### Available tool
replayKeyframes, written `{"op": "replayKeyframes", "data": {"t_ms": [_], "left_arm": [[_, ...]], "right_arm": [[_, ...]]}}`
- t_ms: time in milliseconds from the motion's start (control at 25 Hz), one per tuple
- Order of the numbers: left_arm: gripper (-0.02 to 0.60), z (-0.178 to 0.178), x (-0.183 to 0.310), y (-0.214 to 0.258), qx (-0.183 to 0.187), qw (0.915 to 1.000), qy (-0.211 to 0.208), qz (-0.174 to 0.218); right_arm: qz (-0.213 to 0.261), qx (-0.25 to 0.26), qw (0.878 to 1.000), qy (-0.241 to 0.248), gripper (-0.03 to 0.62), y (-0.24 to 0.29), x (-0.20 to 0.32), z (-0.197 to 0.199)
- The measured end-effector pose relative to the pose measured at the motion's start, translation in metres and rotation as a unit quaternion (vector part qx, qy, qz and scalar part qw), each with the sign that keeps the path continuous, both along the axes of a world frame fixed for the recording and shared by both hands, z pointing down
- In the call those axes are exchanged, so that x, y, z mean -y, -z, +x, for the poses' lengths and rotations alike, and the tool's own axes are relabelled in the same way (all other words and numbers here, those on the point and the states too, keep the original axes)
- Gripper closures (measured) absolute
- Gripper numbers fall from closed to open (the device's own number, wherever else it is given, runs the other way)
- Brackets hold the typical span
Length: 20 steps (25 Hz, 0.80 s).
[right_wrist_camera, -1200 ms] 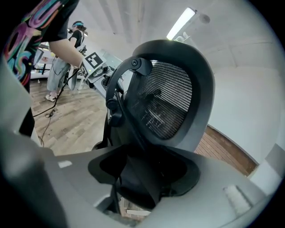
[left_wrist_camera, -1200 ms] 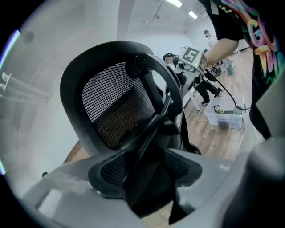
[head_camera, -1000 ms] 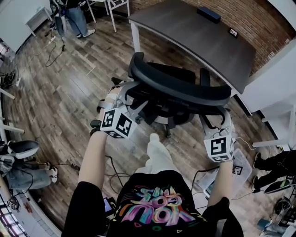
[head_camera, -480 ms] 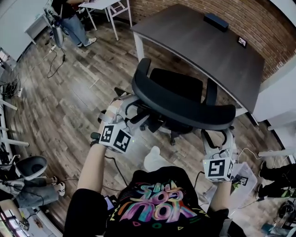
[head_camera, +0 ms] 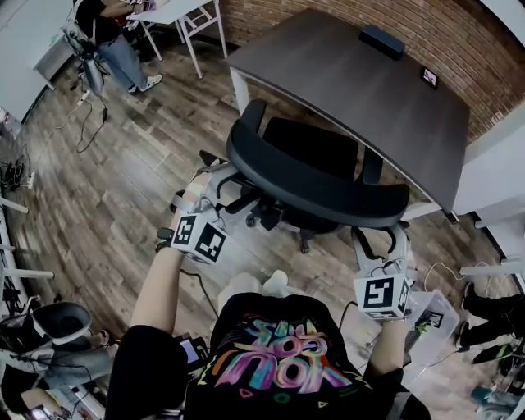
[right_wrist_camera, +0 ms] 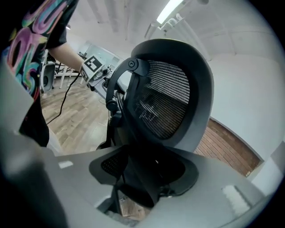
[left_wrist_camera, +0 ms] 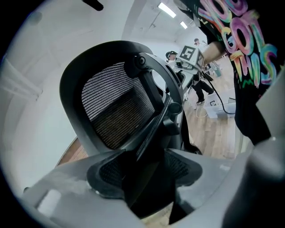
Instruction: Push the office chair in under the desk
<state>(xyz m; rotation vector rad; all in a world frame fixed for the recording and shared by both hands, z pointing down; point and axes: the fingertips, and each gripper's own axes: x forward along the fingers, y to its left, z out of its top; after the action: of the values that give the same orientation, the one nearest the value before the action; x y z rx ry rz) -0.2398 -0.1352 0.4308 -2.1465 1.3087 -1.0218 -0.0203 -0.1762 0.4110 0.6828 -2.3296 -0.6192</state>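
Firmly, office chair (head_camera: 320, 187) backrest edges between jaws: left tool (head_camera: 221, 187), just-tightening right tool (head_camera: 381, 243).

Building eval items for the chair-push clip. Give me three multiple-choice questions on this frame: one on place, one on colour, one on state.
1. Where does the small black box lie?
A. on the desk, at its far edge by the brick wall
B. in a drawer
C. on the floor

2. What colour are the desk's legs?
A. black
B. white
C. red

3. How does the office chair stand?
A. tipped on its side
B. pushed fully under the desk
C. upright, with its seat still out in front of the desk edge

Answers:
1 A: the head view shows the box on the dark top, next to the bricks.
2 B: the leg at the near corner is plainly white.
3 C: the whole seat shows on the near side of the desk edge.
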Motion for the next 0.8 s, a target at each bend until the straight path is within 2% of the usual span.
{"op": "replayKeyframes", "data": {"t_ms": [160,480,800], "left_arm": [[0.313,-0.013,0.019,0.001,-0.009,0.9998,-0.019,-0.002],[0.313,-0.051,0.056,0.008,-0.053,0.9958,-0.074,0.007],[0.319,-0.081,0.114,0.007,-0.056,0.99,-0.129,0.012]], "right_arm": [[-0.005,0.001,1.0,-0.014,0.378,0.002,0.013,-0.012],[-0.013,-0.001,0.998,-0.064,0.381,0.002,0.029,-0.049],[-0.004,0.003,0.994,-0.106,0.381,0.0,0.069,-0.081]]}}
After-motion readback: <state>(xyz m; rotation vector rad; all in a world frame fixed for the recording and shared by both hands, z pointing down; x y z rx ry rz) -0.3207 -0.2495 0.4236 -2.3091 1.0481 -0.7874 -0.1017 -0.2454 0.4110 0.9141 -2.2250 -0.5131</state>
